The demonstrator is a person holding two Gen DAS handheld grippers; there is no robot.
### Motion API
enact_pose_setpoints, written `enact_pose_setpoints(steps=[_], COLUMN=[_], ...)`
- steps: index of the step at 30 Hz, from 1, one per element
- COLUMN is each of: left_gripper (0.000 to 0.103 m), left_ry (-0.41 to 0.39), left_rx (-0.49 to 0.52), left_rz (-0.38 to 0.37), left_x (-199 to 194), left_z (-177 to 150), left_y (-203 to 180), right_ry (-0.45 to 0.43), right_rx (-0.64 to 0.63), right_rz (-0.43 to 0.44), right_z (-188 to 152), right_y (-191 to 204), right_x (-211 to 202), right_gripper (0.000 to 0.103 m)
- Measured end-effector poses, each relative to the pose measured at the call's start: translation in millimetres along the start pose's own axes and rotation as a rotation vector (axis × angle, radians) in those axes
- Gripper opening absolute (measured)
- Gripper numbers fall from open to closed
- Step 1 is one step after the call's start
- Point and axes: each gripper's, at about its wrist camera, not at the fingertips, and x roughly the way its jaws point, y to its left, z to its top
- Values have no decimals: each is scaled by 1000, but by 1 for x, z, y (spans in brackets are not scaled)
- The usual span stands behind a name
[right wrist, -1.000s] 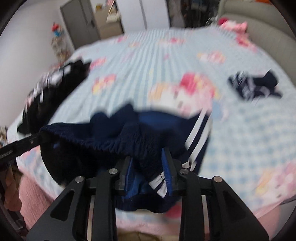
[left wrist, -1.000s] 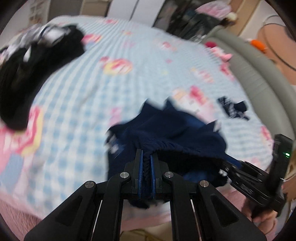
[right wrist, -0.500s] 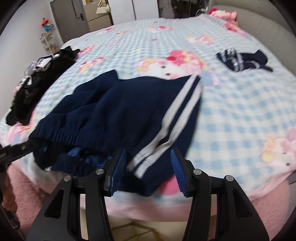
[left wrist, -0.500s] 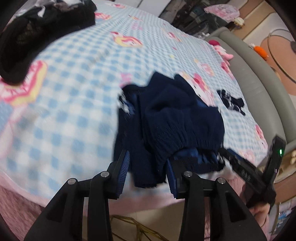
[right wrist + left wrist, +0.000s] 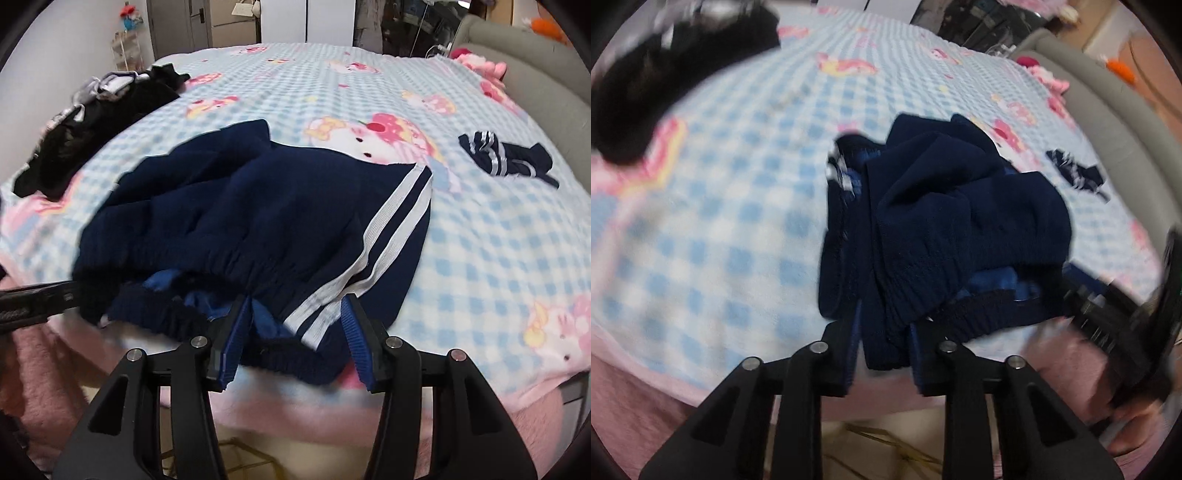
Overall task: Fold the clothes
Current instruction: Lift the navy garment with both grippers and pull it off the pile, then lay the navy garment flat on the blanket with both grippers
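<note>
Bed [image 5: 480,236]; shorts [image 5: 258,206] between hand-held gripper [image 5: 295,332] jaws

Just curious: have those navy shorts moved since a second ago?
Yes. The navy shorts have dropped from mid-air onto the checked blanket, lying flatter near its front edge.

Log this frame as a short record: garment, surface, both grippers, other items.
garment: navy blue fabric garment with white side stripes, crumpled at bed edge
surface: blue-checked cartoon blanket
left gripper: just been closing, waistband pinched between pads
right gripper: just been opening, striped edge between jaws, ungripped
other: black clothes pile; small navy striped item
</note>
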Motion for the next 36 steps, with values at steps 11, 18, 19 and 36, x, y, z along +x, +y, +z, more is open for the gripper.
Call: enact_pose_setpoints(steps=[11,18,19,36], left_gripper=[30,37,37,13], left_ry=[-113,49,61,-108], left_rx=[88,136,145,-39], left_rz=[-12,-5,-2,28], left_x=[-26,15,18,-32], left_z=[49,1,-5,23], left_y=[-31,-38,-39,-4], right_ry=[-239,-179,-164,-33], right_rx=[228,354,375,188], right_rz=[-76,-157,-159,-42], right_z=[50,13,9,1], right_y=[-62,-97,-103,-71], right_x=[-50,-41,-39,-24], right_gripper=[50,50,50,25])
